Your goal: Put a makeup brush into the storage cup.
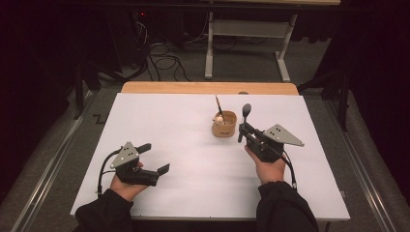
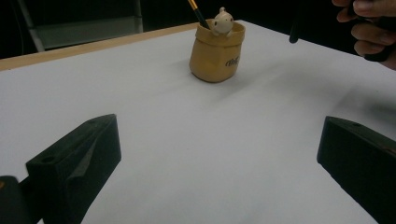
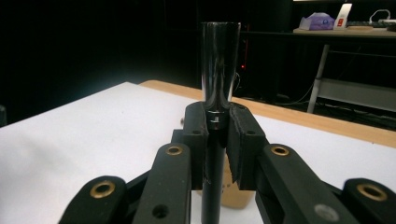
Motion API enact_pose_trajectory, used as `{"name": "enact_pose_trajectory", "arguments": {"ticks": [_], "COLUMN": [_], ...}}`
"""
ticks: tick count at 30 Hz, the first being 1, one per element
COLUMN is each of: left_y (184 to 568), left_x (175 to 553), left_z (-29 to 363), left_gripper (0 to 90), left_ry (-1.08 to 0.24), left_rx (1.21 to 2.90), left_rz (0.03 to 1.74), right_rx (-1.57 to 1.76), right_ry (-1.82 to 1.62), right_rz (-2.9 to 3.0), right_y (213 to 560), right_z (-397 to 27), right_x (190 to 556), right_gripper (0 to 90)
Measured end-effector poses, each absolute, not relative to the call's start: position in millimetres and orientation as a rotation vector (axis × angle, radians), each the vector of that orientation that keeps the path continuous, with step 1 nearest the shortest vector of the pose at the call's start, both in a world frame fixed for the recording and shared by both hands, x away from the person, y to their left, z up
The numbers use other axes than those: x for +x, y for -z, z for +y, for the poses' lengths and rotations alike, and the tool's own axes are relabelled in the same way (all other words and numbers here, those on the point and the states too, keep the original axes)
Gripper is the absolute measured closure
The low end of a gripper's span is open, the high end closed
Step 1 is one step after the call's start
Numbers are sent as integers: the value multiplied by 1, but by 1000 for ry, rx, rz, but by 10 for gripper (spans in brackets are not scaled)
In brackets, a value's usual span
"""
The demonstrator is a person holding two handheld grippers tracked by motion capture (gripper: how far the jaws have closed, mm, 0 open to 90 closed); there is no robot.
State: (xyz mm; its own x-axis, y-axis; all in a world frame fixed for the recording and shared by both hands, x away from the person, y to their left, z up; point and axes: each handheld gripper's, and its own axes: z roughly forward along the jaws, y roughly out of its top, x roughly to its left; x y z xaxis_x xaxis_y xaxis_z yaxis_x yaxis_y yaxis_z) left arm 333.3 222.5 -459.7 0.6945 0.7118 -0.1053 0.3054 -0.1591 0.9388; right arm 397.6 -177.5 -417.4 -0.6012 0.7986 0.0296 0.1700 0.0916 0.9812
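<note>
High view: a black brush (image 1: 243, 121) is clamped upright in the right gripper (image 1: 244, 129), just to the right of the tan holder (image 1: 225, 124) standing near the far middle of the white table (image 1: 159, 121). The brush's rounded top stands above the holder's rim. One pen (image 1: 218, 105) already leans in the holder. The left gripper (image 1: 154, 158) is held low at the near left, well apart from the holder, with nothing between its parted jaws.

Left gripper view: the jaws are seen spread wide over bare table. The holder (image 2: 216, 51) stands ahead, a small figure (image 2: 221, 21) perched at its rim.

Right gripper view: the jaws are closed tight on the brush (image 3: 218, 74) shaft, below its flared glossy end; the holder is partly visible behind them.

The step in hand is judged to be carrying the brush to the holder. Next, the brush's lower end must be brought over the opening, clear of the pen, lowered inside, then released.
</note>
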Motion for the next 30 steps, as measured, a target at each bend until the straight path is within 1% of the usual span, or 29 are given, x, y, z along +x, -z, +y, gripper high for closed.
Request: {"name": "enact_pose_trajectory", "arguments": {"ticks": [17,30], "left_y": [460,459], "left_x": [333,333], "left_z": [223,223], "left_gripper": [4,4], "left_ry": [-435,-434], "left_rx": [1746,1741], "left_rz": [812,811], "right_rx": [968,986], "right_ry": [-1497,-1481], "right_rz": [1841,1846], "right_y": [404,404], "right_z": [-167,-158], "right_x": [429,446], "right_gripper": [803,804]}}
